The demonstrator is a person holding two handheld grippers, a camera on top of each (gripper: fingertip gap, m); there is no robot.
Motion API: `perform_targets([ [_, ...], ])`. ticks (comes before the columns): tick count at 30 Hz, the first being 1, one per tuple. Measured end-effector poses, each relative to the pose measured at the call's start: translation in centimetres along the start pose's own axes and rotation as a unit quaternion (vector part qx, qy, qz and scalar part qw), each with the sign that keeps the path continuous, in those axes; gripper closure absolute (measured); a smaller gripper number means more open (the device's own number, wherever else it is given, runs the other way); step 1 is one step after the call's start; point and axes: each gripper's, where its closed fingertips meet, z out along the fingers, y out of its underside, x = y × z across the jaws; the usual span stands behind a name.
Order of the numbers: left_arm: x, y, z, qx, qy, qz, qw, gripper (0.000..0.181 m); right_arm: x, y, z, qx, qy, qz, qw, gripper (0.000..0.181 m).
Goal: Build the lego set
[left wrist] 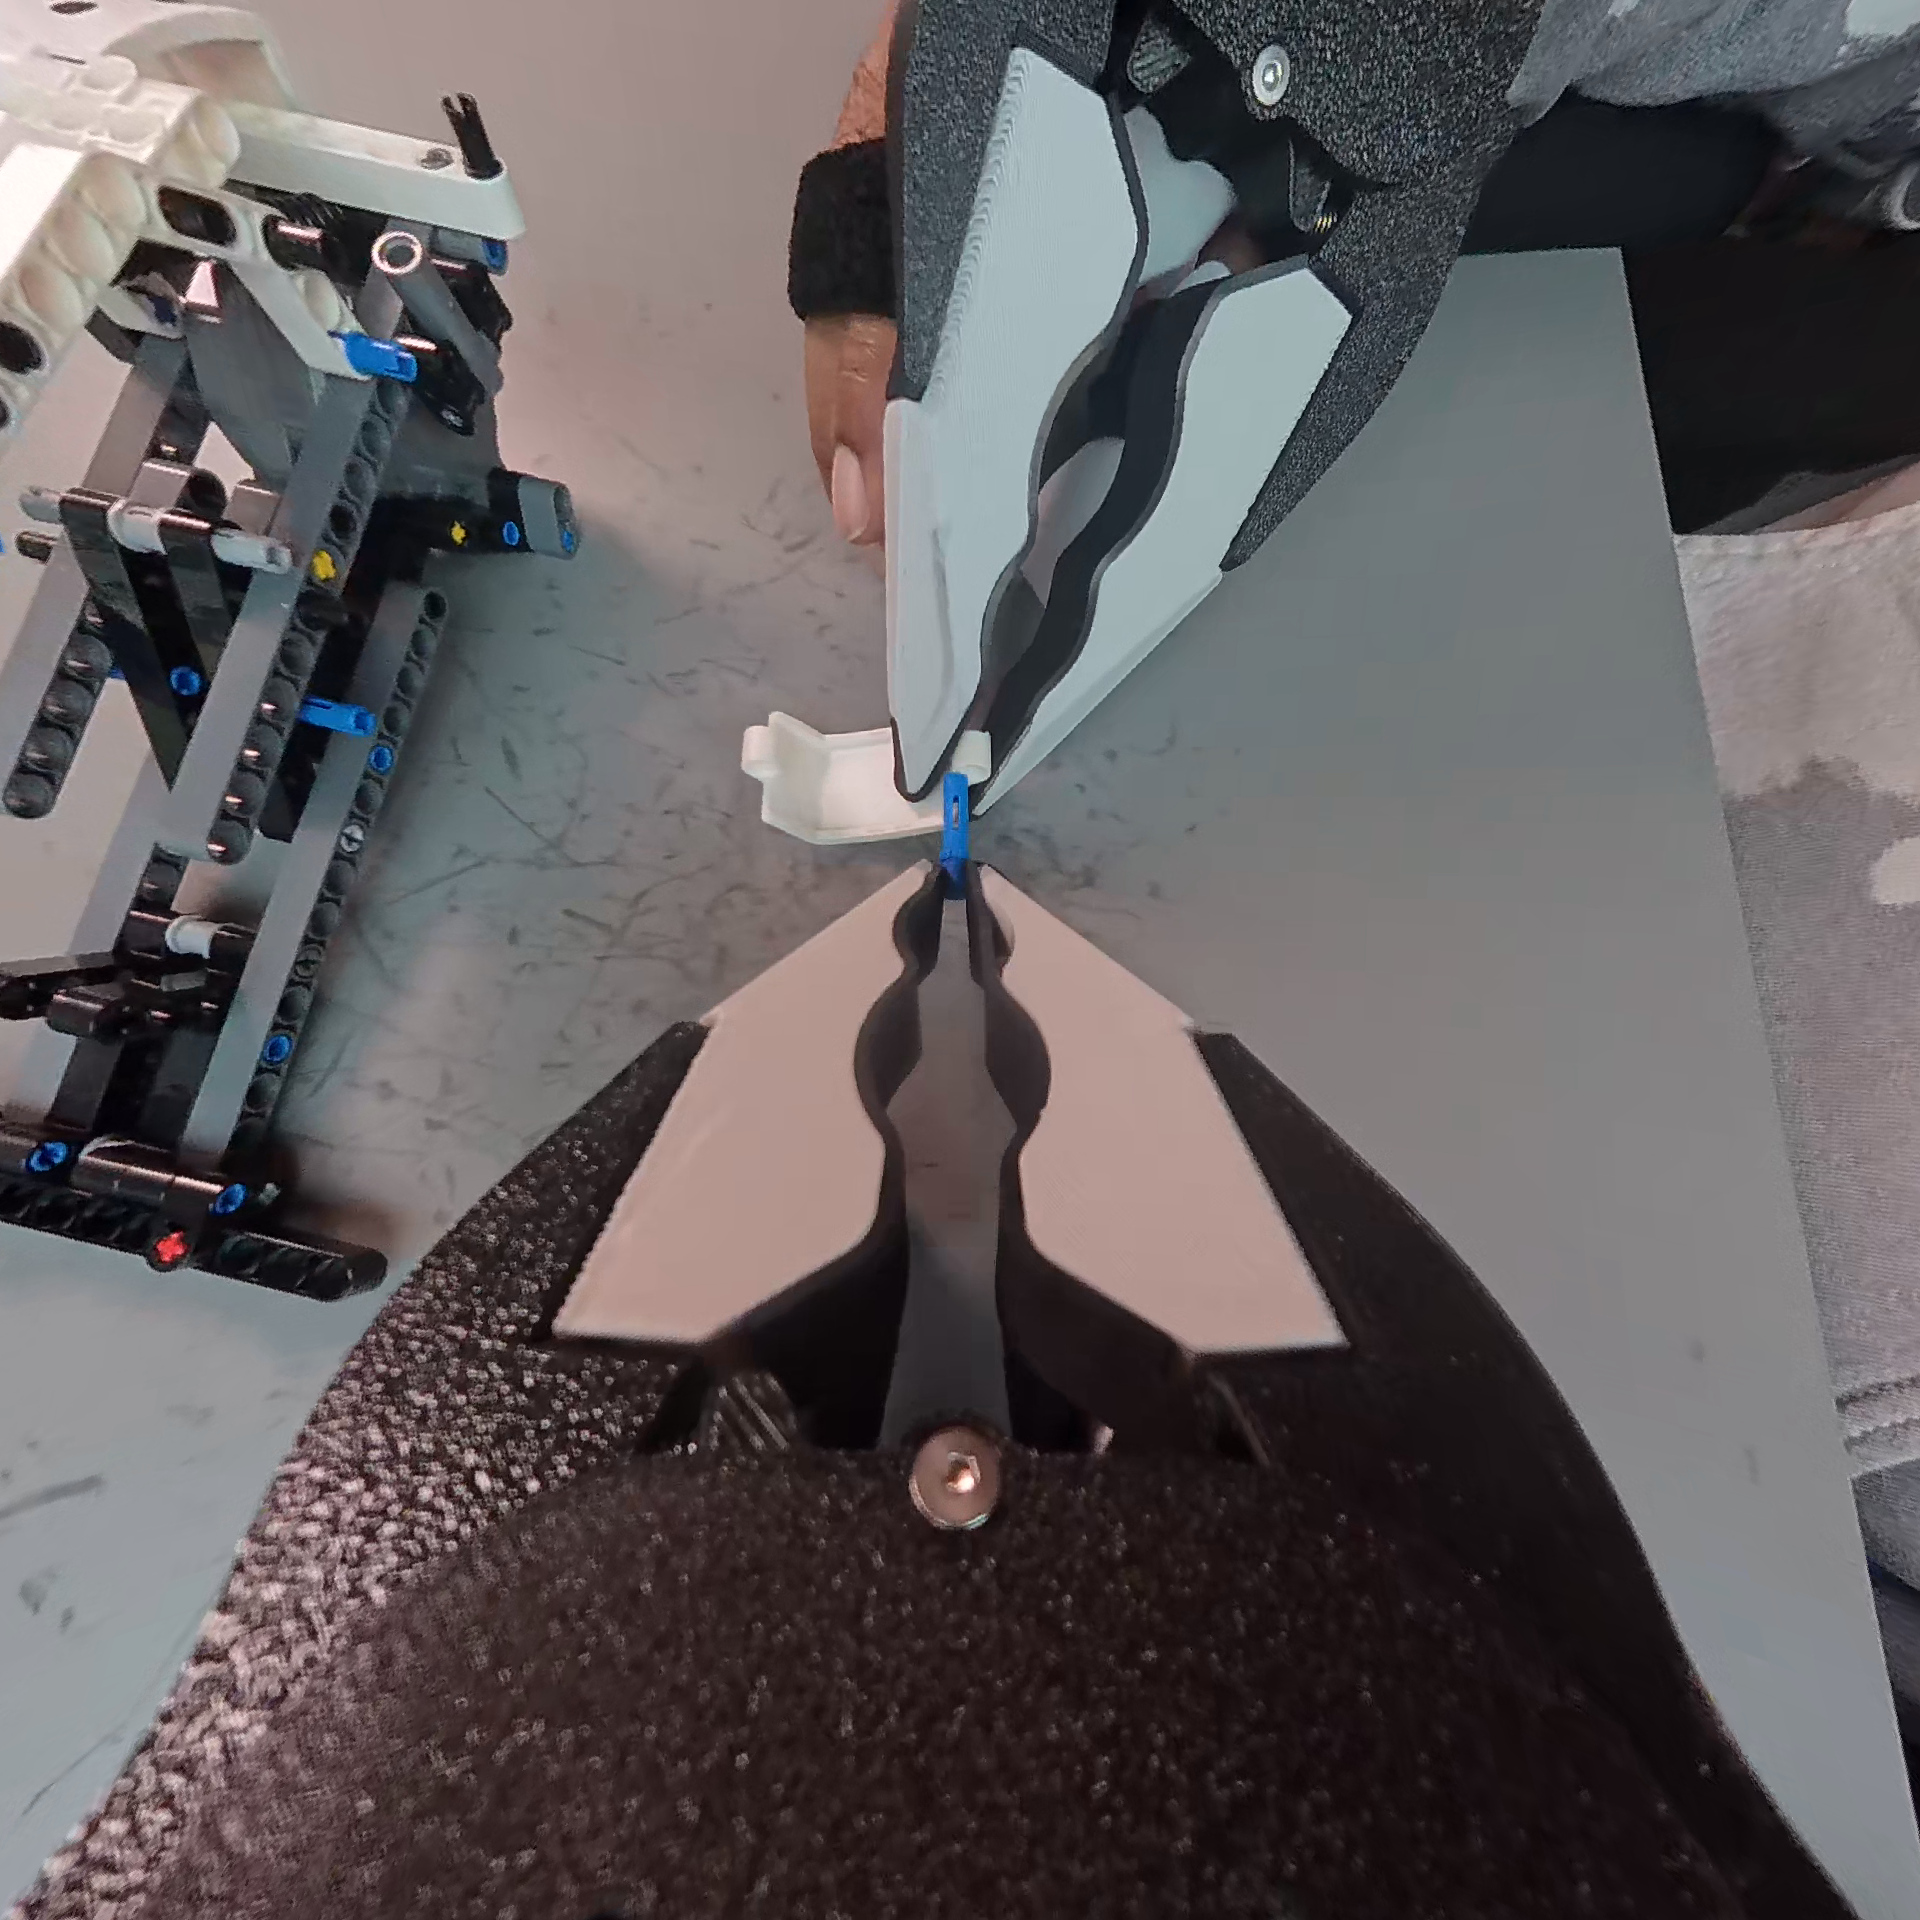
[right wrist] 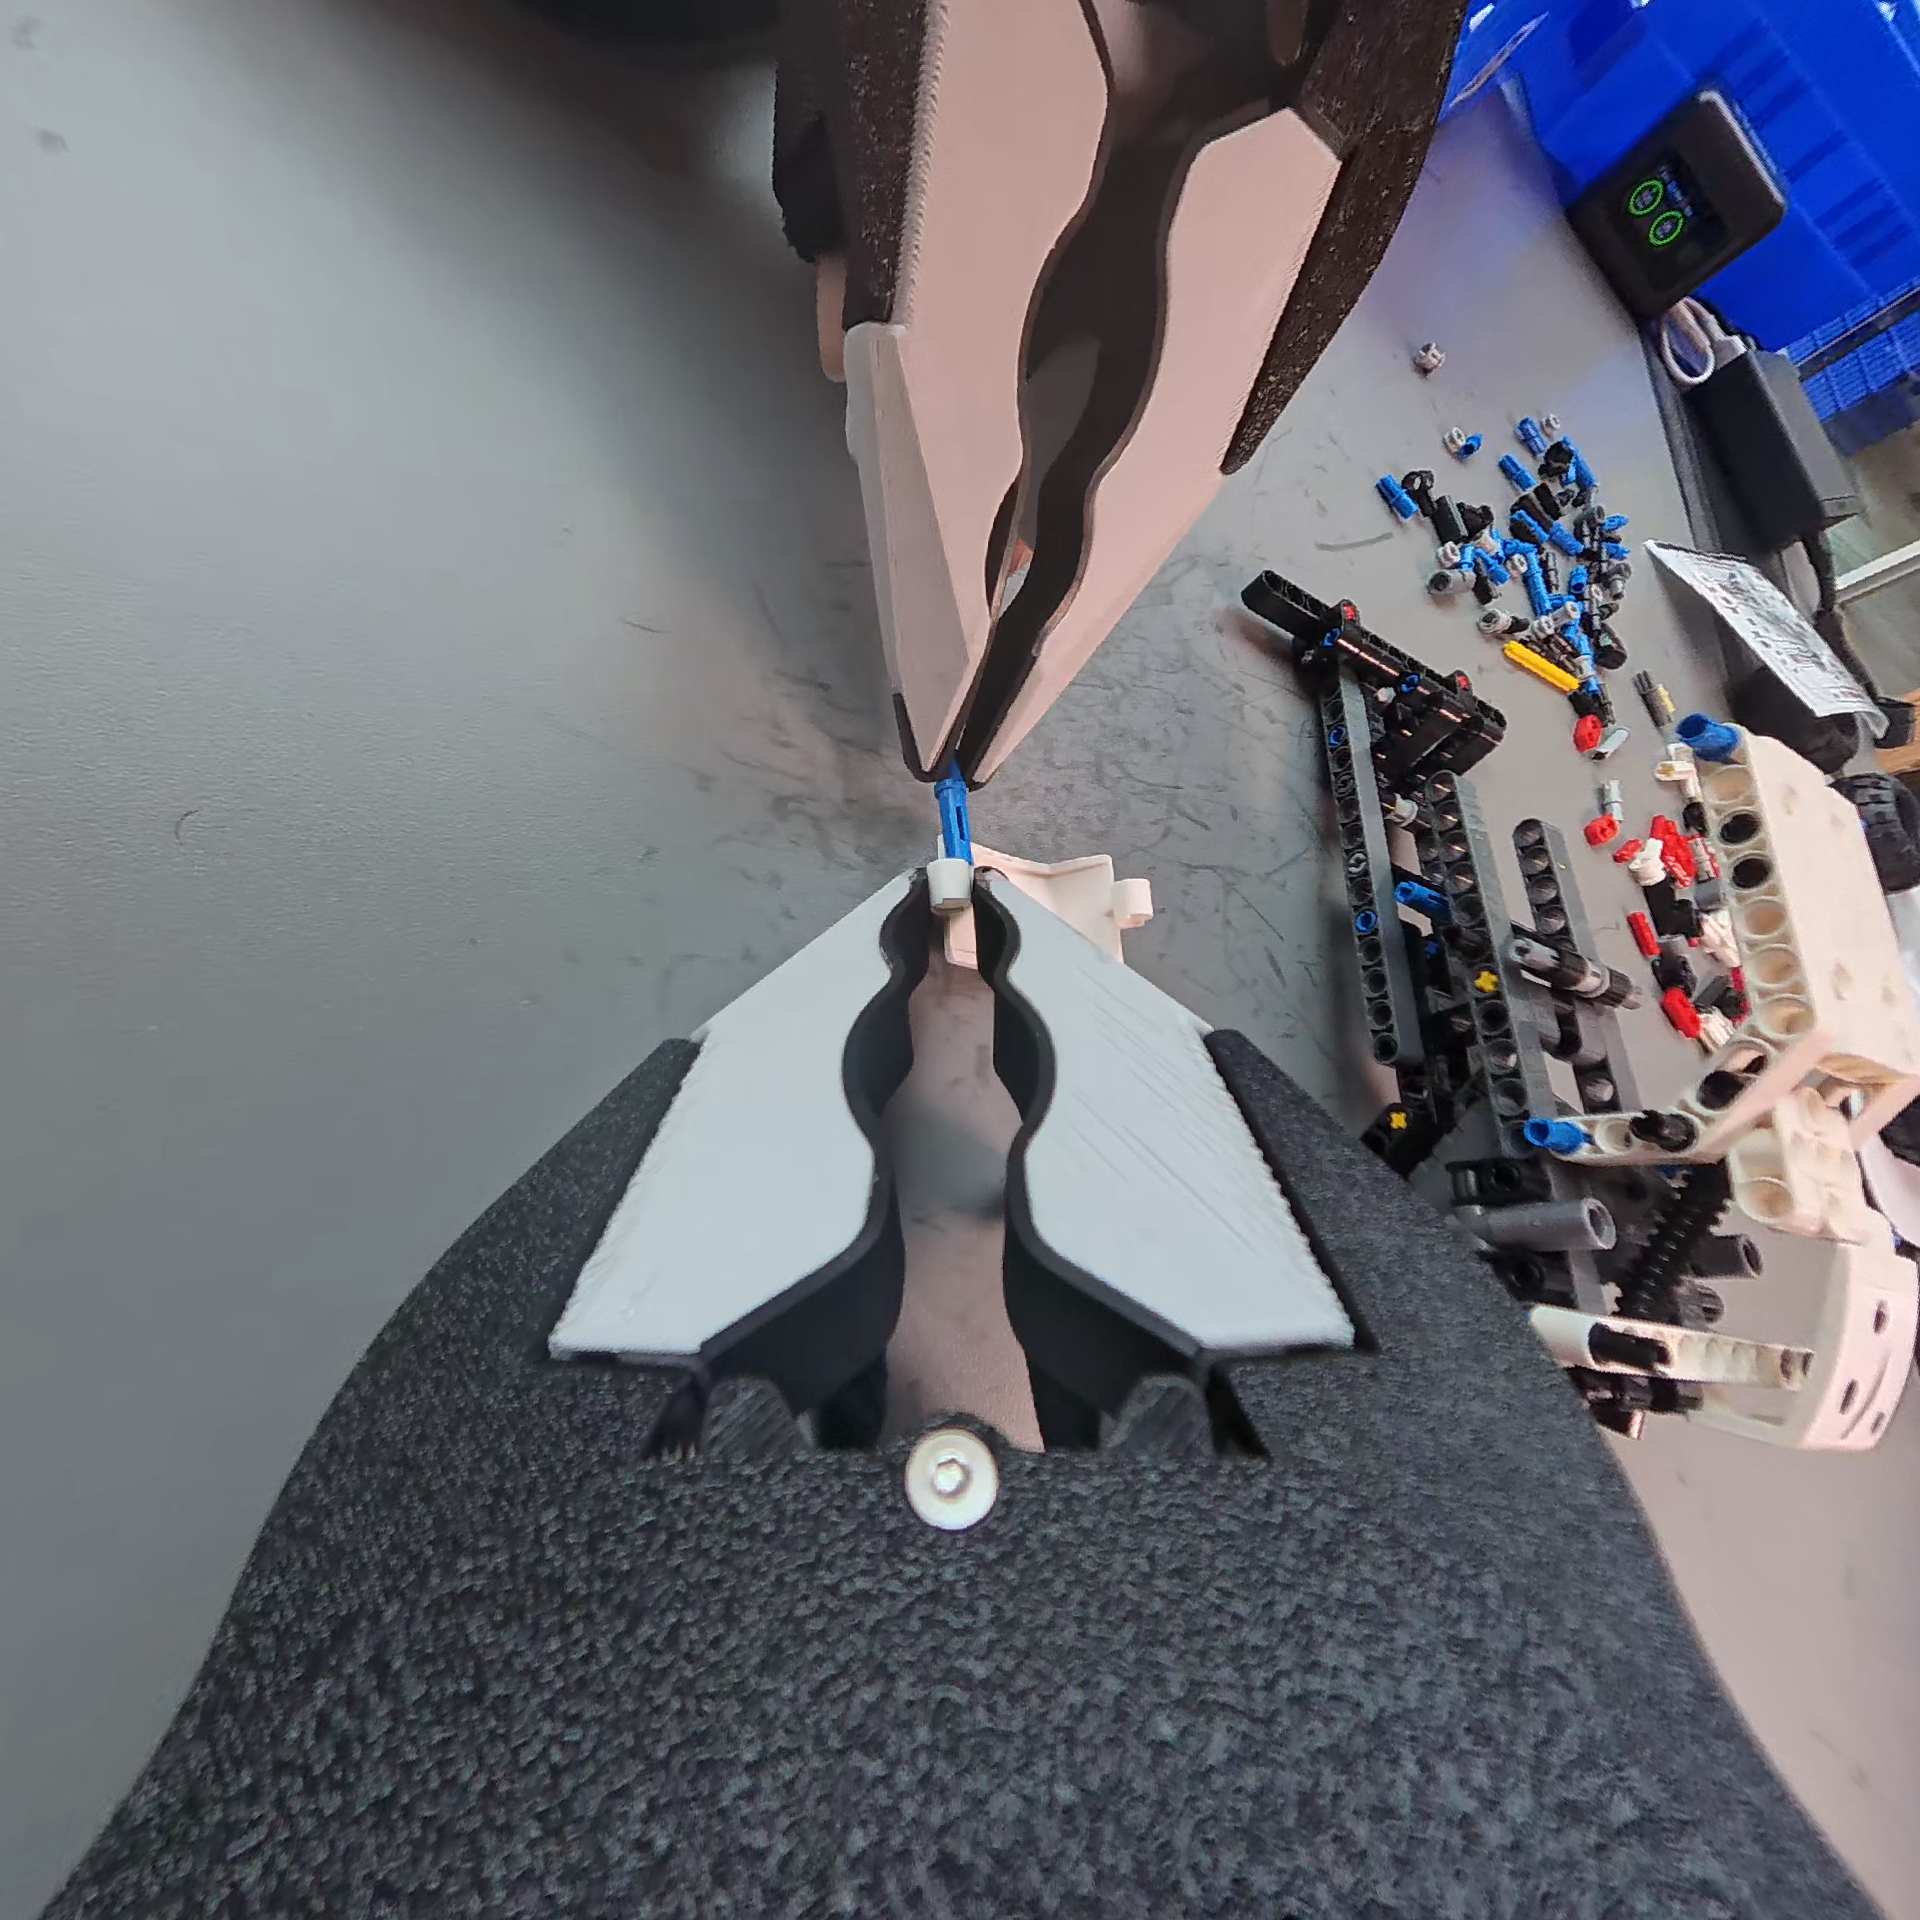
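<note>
A light, stiff blue pin (left wrist: 954, 831) is clamped endwise by the left gripper (left wrist: 954, 878), its far end entering the white panel (left wrist: 831, 779) pinched by the right gripper (right wrist: 954, 883).

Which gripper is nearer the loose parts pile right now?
Neither, clearly. The left gripper and right gripper meet tip to tip on the blue pin, so both sit equally far from the loose parts pile, which lies beyond the chassis.
</note>
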Motion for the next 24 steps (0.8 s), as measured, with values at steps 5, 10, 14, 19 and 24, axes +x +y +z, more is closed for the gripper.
perform_targets([
  [5,0.38,0.15,0.14,-0.004,0.015,0.001,1.000,0.178,0.00,0.01,0.00,0.000,-0.001,0.001,1.000,0.174],
  [10,0.20,-0.09,-0.07,0.005,0.011,-0.007,1.000,0.177,0.00,0.02,0.00,-0.001,0.004,-0.007,1.000,0.174],
  [14,0.09,-0.20,-0.07,0.009,0.005,-0.011,1.000,0.177,-0.01,0.03,-0.03,-0.001,0.005,-0.010,1.000,0.174],
  [19,0.36,-0.11,0.14,0.003,0.015,-0.015,1.000,0.177,-0.04,0.02,-0.05,-0.001,0.006,-0.014,1.000,0.174],
  [24,0.86,0.18,0.16,-0.012,0.049,-0.056,0.997,0.177,-0.15,-0.11,0.00,-0.011,0.020,-0.048,0.999,0.175],
])
